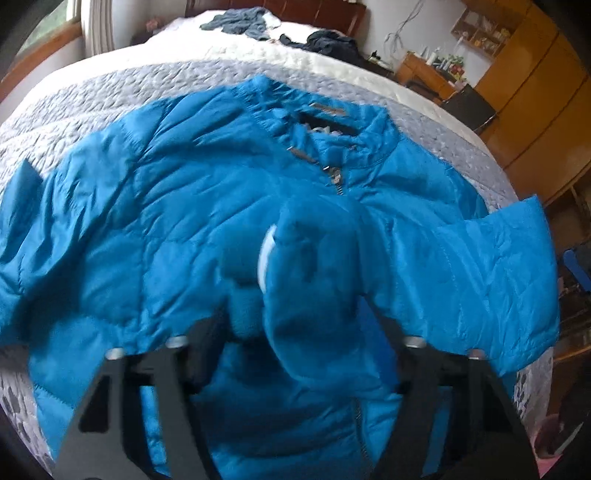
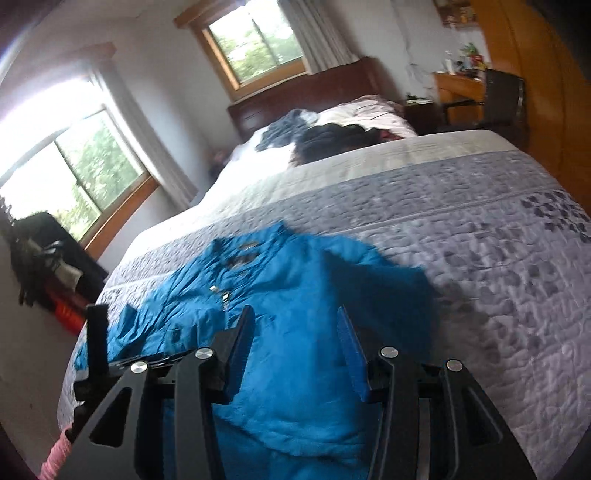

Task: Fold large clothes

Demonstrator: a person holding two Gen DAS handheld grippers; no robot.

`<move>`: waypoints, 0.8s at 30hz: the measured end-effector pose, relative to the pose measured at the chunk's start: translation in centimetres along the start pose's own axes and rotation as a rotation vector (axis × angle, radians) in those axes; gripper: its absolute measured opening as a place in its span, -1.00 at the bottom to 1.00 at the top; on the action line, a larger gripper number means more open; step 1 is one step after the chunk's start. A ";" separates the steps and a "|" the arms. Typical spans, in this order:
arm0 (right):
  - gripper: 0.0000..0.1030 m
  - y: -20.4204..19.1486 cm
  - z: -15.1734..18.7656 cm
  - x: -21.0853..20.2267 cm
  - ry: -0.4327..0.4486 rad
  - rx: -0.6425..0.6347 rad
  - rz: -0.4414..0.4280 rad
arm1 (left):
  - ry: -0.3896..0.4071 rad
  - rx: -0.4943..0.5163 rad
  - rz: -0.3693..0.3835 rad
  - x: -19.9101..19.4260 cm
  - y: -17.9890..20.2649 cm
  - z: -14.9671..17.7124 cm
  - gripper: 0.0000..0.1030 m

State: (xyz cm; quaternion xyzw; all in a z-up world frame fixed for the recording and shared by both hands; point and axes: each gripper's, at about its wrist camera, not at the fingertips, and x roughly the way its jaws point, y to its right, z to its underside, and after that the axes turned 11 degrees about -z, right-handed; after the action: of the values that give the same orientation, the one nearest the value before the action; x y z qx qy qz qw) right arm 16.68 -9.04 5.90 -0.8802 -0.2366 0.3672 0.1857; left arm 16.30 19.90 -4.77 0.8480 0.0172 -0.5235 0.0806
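A bright blue puffer jacket (image 1: 166, 221) lies front-up and zipped on the grey quilted bed (image 1: 110, 92), collar (image 1: 373, 129) towards the headboard, sleeves spread to both sides. My left gripper (image 1: 295, 325) hovers over its lower front with the fingers wide apart. A blurred lump of blue fabric with a white label (image 1: 266, 258) bulges up between them and hides the fingertips. In the right wrist view the jacket (image 2: 295, 288) lies just ahead of my right gripper (image 2: 295, 321), which is open above the jacket's lower part with nothing between its blue pads (image 2: 351, 350).
Dark clothes (image 1: 328, 42) and blue-grey clothes (image 1: 236, 22) are piled near the headboard (image 2: 295, 96). The jacket's right sleeve (image 1: 517, 277) reaches the bed's edge. A wooden desk (image 1: 424, 74), a chair (image 2: 502, 99) and a wardrobe (image 1: 535, 92) stand to the right. Bare quilt (image 2: 480, 258) lies right of the jacket.
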 end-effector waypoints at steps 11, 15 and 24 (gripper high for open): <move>-0.08 3.0 0.7 1.7 -0.127 0.075 -0.102 | 0.216 -0.050 -0.055 -5.9 -4.3 -0.5 -0.58; -0.08 3.7 1.9 5.0 -0.232 0.102 -0.058 | 0.141 -0.081 -0.070 -4.2 -6.9 -0.4 -0.54; -0.19 5.6 4.1 7.5 -0.308 0.135 -0.005 | 0.092 -0.102 -0.093 -2.1 -9.8 0.2 0.03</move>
State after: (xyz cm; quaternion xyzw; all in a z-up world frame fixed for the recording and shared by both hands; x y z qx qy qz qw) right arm 19.86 -8.83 -3.83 -0.7984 -0.2392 0.5124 0.2068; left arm 14.11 29.61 -4.17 0.8641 0.0868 -0.4858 0.0987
